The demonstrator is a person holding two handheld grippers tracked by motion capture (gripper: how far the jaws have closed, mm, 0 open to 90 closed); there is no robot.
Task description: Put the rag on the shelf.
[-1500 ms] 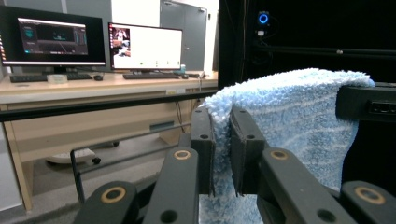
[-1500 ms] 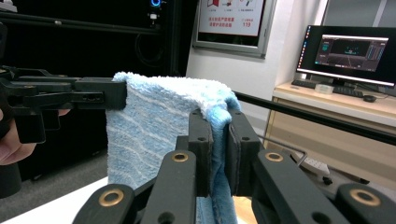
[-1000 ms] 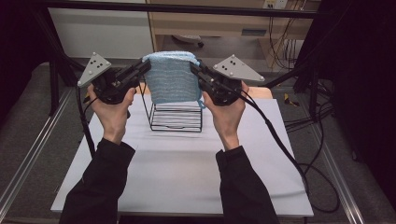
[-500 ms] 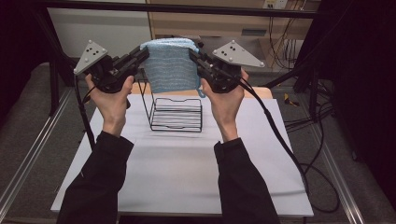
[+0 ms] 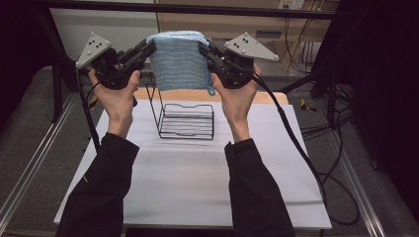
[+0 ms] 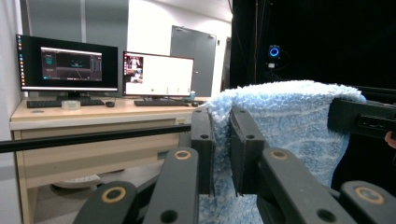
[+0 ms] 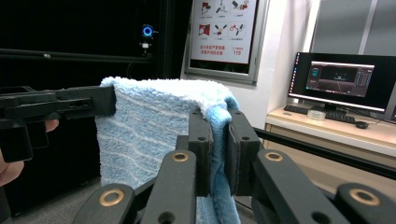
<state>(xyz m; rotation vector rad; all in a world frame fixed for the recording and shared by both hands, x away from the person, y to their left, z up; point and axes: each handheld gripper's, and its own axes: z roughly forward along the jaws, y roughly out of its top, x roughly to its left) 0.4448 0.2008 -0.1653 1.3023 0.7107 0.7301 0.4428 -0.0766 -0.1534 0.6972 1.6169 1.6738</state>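
A folded light-blue towel point(image 5: 179, 59) hangs in the air above a black wire basket point(image 5: 187, 121) that stands on the white table top point(image 5: 197, 177). My left gripper point(image 5: 150, 45) is shut on the towel's upper left corner, and my right gripper point(image 5: 203, 48) is shut on its upper right corner. In the left gripper view the towel point(image 6: 289, 121) is pinched between my left gripper's point(image 6: 222, 140) black jaws. In the right gripper view the towel point(image 7: 144, 126) sits between my right gripper's point(image 7: 219, 140) jaws, with the other gripper on its far corner.
A wooden board point(image 5: 173, 94) lies behind the basket. Black cables point(image 5: 301, 148) trail off the table's right side. Metal frame rails point(image 5: 29, 168) run along both sides. Desks with monitors point(image 6: 67, 63) stand beyond the table.
Both grippers have risen with the towel between them. The towel's lower edge now hangs above the basket rather than in front of it.
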